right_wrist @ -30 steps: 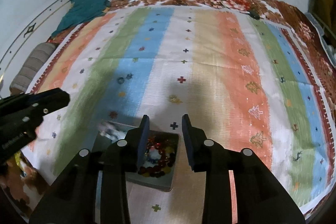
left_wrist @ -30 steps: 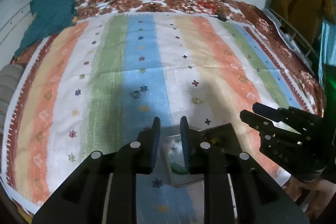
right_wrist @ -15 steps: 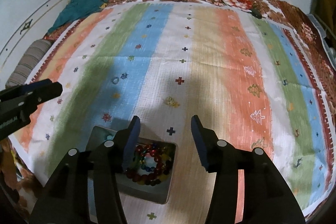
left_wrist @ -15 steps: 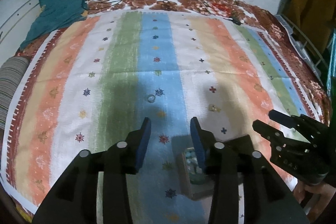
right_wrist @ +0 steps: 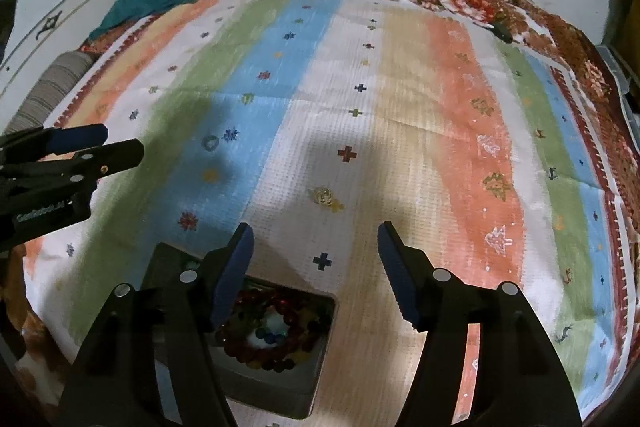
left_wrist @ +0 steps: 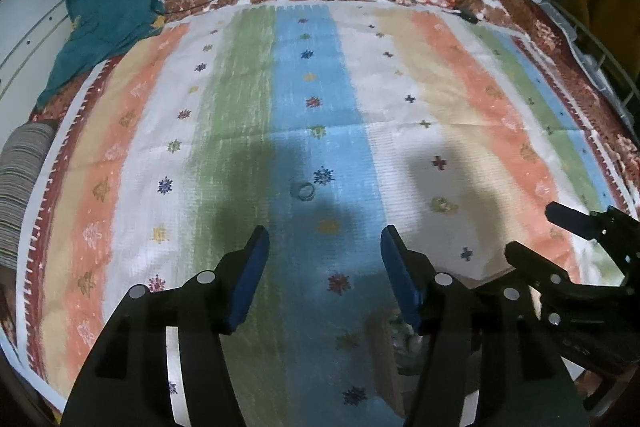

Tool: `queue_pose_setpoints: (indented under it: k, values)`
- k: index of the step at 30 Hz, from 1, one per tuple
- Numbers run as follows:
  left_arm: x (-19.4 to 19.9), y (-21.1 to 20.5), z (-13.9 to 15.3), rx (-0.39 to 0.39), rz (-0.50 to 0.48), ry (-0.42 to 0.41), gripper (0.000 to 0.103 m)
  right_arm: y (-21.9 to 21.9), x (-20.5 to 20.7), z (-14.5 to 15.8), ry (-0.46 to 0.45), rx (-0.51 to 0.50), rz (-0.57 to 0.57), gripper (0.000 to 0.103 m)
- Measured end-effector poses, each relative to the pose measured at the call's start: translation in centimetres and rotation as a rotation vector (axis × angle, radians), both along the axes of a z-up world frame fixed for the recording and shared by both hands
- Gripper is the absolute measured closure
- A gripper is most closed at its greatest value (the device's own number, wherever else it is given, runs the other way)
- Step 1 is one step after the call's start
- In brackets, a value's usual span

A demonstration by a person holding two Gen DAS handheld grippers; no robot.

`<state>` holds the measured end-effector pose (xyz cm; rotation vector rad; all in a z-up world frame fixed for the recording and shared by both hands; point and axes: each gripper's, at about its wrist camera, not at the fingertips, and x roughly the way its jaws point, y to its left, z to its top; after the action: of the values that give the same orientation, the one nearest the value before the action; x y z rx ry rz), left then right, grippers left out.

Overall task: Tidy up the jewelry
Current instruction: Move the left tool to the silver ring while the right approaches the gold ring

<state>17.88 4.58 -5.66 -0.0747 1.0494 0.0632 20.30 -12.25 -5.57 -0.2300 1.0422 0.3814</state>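
Lying flat, ring (left_wrist: 304, 191) faces up.

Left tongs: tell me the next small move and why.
Probably ease the left tongs forward and down over the ring on the blue stripe. They are open and empty, and the ring lies loose just ahead, nearly centred between them. The box already holds beaded bracelets, so the ring looks like the next piece to collect.

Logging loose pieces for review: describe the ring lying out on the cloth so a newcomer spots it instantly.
Find the wide blue stripe of the striped cloth. Partway down it, just left of a dark blue star motif, lies the small ring. Unlike the flat printed motifs, it is an open hoop.
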Motion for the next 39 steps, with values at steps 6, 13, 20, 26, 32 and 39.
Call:
queue_pose_setpoints:
  k: [6, 13, 20, 26, 32, 39]
  values:
    - [1.0, 0.4, -0.8, 0.013, 0.01, 0.014, 0.041, 0.3, 0.6, -0.3, 0.017, 0.015, -0.013, 0.037]
    - [2.4, 0.9, -1.8, 0.037, 0.027, 0.027, 0.04, 0.3, 1.8, -0.9, 0.019, -0.003, -0.032, 0.036]
    - [3.6, 1.8, -2.9, 0.034, 0.044, 0.048, 0.04, 0.5, 2.8, -1.8, 0.03, -0.018, -0.027, 0.036]
    - [4.9, 2.2, -4.0, 0.015, 0.049, 0.068, 0.04, 0.6, 4.0, -2.7, 0.048, -0.024, -0.031, 0.036]
    - [6.0, 2.4, -5.6, 0.024, 0.037, 0.098, 0.04, 0.3, 5.7, -4.8, 0.117, -0.021, -0.037, 0.036]
    - [7.1, 3.2, -7.6, -0.015, 0.035, 0.136, 0.04, 0.4, 6.9, -6.4, 0.157, -0.04, -0.036, 0.036]
